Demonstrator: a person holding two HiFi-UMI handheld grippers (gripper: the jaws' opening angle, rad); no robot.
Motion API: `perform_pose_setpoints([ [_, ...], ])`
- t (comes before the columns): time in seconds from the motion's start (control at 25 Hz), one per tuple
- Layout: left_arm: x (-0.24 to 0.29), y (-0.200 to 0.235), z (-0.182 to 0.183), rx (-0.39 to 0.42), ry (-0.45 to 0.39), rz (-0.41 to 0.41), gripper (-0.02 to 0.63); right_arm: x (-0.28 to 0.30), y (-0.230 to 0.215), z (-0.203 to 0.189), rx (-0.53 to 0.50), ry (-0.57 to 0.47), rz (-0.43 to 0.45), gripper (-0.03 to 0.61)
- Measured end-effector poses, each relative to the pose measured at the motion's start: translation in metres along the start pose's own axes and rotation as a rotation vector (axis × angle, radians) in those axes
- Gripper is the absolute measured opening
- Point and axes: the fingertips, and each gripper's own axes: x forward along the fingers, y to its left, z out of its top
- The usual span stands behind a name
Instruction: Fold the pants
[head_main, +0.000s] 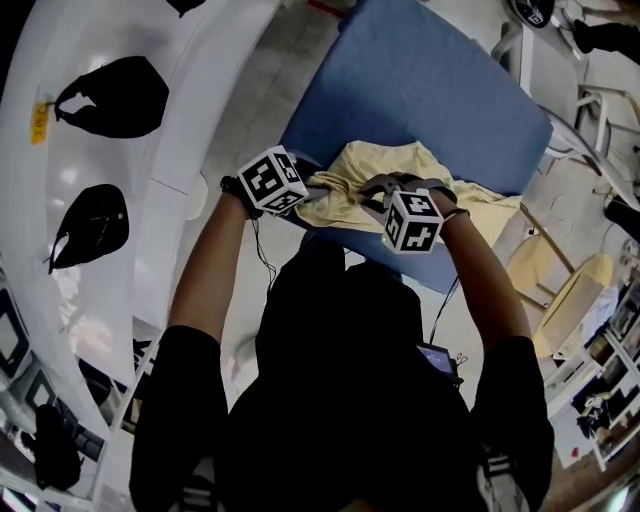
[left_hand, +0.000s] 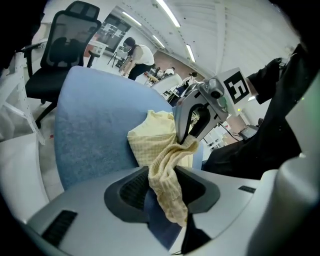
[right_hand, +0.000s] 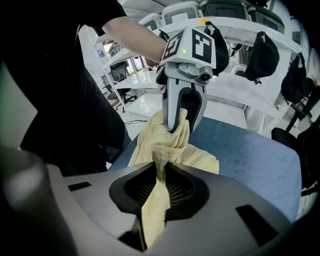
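The yellow pants (head_main: 392, 162) lie bunched at the near edge of the blue table (head_main: 420, 80); the left gripper (left_hand: 161, 186) pinches one fold there; the right gripper (right_hand: 161, 187), just beside it, clamps tightly on another.

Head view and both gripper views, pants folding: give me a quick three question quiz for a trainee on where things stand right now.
1. True or false: the pants lie flat and neatly folded in the middle of the blue tabletop.
2. Multiple choice: what is between the jaws of the right gripper? A nothing; B a fold of the pants; C a shirt sleeve.
3. Short answer: how many grippers are clamped on the pants?

Key
1. False: they are bunched up at the near edge.
2. B.
3. Two: the left gripper pinches the fabric as well.
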Motion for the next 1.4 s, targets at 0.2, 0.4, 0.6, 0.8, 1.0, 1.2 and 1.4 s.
perform_pose_setpoints([
  [0.2, -0.006, -0.002, 0.002, 0.015, -0.015, 0.077, 0.111, -0.005, -0.006, 0.003, 0.055, -0.037, -0.027, 0.052],
  [0.4, -0.027, 0.001, 0.007, -0.049, -0.124, 0.225, 0.101, -0.02, -0.031, 0.013, 0.101, -0.116, -0.063, 0.052],
  [0.6, -0.066, -0.009, -0.007, -0.223, -0.321, 0.412, 0.101, -0.03, -0.053, 0.051, 0.075, -0.187, -0.099, 0.052],
  [0.8, -0.094, -0.02, -0.033, -0.368, -0.437, 0.578, 0.101, -0.026, -0.064, 0.098, -0.071, -0.177, -0.157, 0.052],
  [1.0, -0.104, -0.03, -0.068, -0.484, -0.451, 0.678, 0.101, 0.003, -0.064, 0.136, -0.162, -0.148, -0.174, 0.052],
  [1.2, -0.13, -0.032, -0.095, -0.584, -0.537, 0.735, 0.097, 0.027, -0.071, 0.19, -0.235, -0.163, -0.253, 0.051],
  [1.4, -0.165, -0.032, -0.112, -0.667, -0.607, 0.75, 0.095, 0.034, -0.077, 0.233, -0.259, -0.206, -0.262, 0.05],
])
